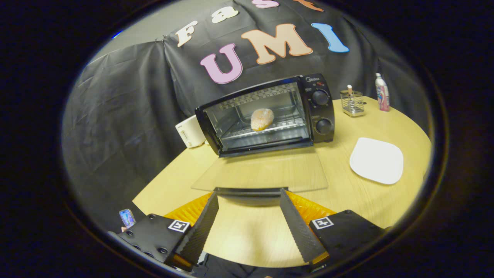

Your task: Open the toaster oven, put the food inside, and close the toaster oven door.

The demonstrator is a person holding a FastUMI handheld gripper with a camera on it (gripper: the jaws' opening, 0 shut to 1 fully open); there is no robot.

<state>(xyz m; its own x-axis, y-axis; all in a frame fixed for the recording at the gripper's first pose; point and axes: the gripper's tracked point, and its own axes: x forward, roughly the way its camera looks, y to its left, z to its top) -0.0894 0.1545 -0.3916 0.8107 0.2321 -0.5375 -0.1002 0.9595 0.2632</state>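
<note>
Tool [249, 199] spread, seemingly under door handle [249, 190].

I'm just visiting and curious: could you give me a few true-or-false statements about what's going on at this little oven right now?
1. The black toaster oven has its glass door folded down open. True.
2. The golden bread roll lies on the white square plate. False: it sits on the oven's rack; the plate is bare.
3. The gripper is open, fingers either side of the door's handle. True.
4. The oven stands on the floor. False: it stands on the light wooden table.
</note>
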